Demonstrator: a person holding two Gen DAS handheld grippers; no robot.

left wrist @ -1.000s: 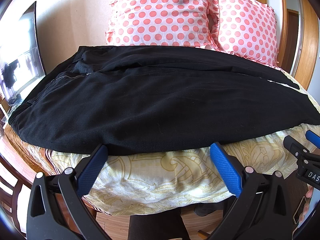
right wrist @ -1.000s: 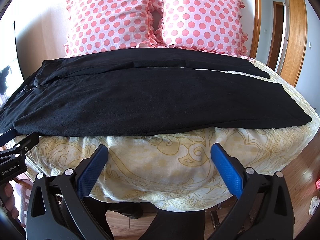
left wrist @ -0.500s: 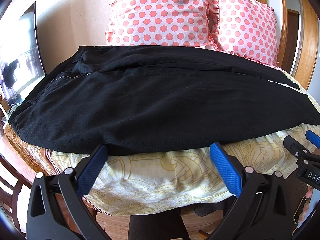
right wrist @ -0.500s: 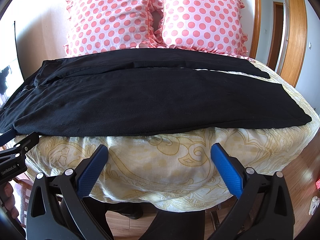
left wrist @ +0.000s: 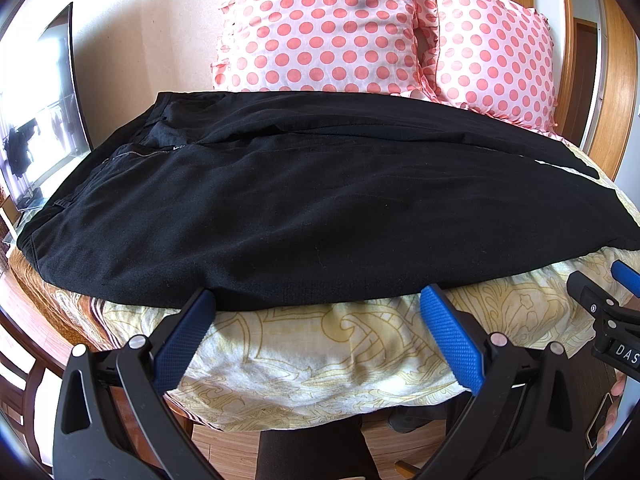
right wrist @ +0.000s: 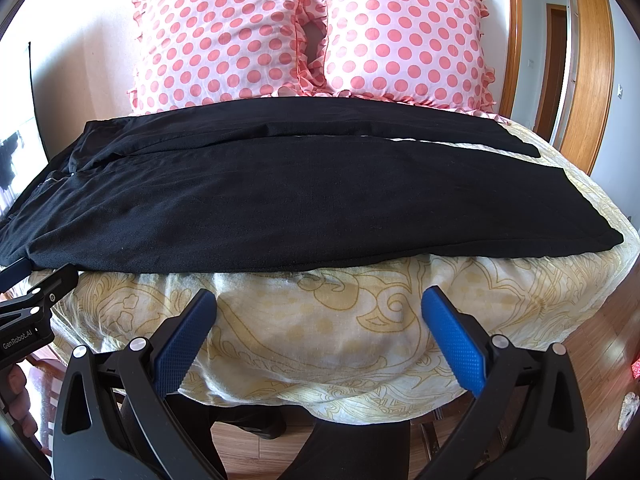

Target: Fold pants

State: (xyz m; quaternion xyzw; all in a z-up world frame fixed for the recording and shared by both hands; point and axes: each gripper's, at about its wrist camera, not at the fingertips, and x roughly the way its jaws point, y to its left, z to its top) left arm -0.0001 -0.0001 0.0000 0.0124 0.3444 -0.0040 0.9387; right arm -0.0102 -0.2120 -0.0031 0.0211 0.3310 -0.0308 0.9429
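Black pants (left wrist: 320,208) lie flat across the bed, waistband and zipper at the left, both legs running to the right, cuffs at the right end (right wrist: 580,236). My left gripper (left wrist: 318,300) is open and empty, its blue pads just at the near edge of the pants towards the waist end. My right gripper (right wrist: 320,300) is open and empty, a little short of the near edge, over the bedsheet towards the leg end. Each gripper shows at the edge of the other's view.
A cream patterned bedsheet (right wrist: 320,320) covers the bed and hangs over its near edge. Two pink polka-dot pillows (right wrist: 224,36) (right wrist: 404,36) stand behind the pants. A screen (left wrist: 36,116) stands at the left. A wooden door frame (right wrist: 588,68) is at the right, wood floor below.
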